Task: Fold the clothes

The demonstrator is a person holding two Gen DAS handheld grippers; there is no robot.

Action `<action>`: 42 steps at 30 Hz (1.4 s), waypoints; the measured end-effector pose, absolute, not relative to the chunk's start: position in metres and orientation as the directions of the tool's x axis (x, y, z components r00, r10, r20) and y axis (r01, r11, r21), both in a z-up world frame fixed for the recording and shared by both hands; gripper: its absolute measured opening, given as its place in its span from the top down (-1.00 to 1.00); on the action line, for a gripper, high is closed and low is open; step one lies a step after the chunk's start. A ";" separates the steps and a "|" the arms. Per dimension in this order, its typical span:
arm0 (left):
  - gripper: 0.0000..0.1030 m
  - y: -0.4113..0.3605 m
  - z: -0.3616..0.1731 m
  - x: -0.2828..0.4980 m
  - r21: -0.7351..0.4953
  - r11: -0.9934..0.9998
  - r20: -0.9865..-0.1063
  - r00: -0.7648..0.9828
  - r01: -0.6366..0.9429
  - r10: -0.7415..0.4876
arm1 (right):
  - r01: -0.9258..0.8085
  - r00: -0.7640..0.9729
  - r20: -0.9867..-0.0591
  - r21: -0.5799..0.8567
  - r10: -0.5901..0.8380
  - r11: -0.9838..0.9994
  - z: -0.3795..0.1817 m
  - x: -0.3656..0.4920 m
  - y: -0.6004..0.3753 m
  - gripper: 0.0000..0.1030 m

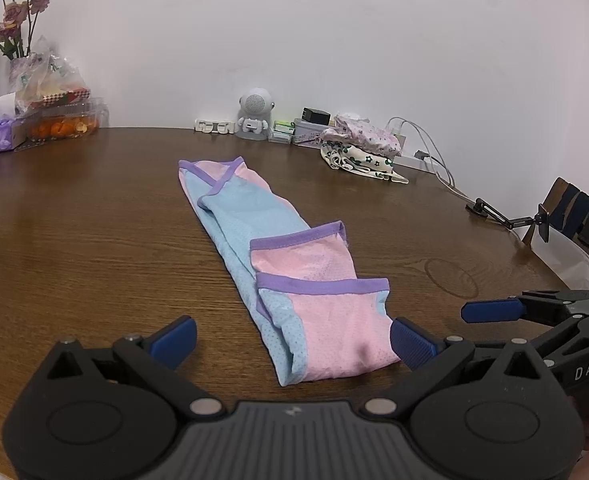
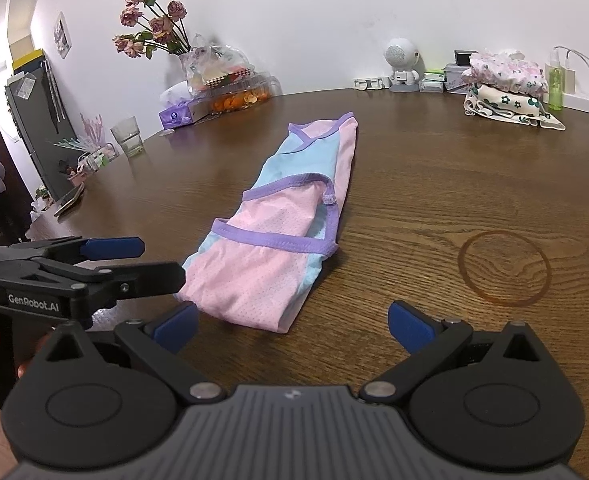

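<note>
— Two grippers, both spread wide and holding nothing. Where do I start?

— With the garment (image 1: 290, 276). It lies in the middle of the wooden table (image 1: 94, 248) as a long narrow strip, pink and blue with purple trim, already folded in along its length. Its near end sits just ahead of the left gripper (image 1: 292, 338), whose right-hand pad is touching or nearly touching the pink corner.

— And the right gripper (image 2: 292, 322)?

— Just to the right of that same end, released, over bare wood near a ring-shaped stain (image 2: 504, 268).

— So the next fold is end to end?

— That is my reading. Pinch each near corner low, catching every layer; the mesh looks thin and slippery, so a shallow bite would probably lift only the top sheet.

— Then carry it forward?

— Lift both corners level, at the same pace, and lay them toward the far purple neckline. Keep the side edges lined up, or the strip will likely skew.

— Anything in the way?

— No. The folded pile (image 2: 506, 88) by the wall stands well apart.
</note>
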State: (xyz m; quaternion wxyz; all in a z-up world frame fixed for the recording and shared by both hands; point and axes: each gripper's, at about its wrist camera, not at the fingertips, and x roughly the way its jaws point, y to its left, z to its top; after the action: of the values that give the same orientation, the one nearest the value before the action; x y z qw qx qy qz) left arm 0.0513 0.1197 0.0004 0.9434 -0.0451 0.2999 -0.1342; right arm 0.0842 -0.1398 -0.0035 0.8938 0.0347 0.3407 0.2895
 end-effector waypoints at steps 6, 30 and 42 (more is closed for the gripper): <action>-1.00 0.117 -0.002 0.051 -0.166 0.957 -0.553 0.780 0.240 -0.292 | -0.487 0.607 -0.581 0.267 0.542 0.832 -0.004 0.082 -0.143 -0.99; -1.00 0.115 -0.004 0.050 -0.158 0.962 -0.562 0.780 0.224 -0.274 | -0.491 0.593 -0.575 0.296 0.563 0.820 -0.006 0.081 -0.146 -0.99; -1.00 0.114 -0.007 0.050 -0.157 0.963 -0.569 0.777 0.218 -0.268 | -0.481 0.593 -0.575 0.307 0.563 0.821 -0.009 0.080 -0.149 -0.99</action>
State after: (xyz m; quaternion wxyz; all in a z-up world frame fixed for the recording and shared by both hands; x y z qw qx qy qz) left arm 0.0503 0.1137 -0.0065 0.9417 -0.0409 0.3079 -0.1291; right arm 0.0796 -0.1492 -0.0088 0.8905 0.0596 0.3427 0.2932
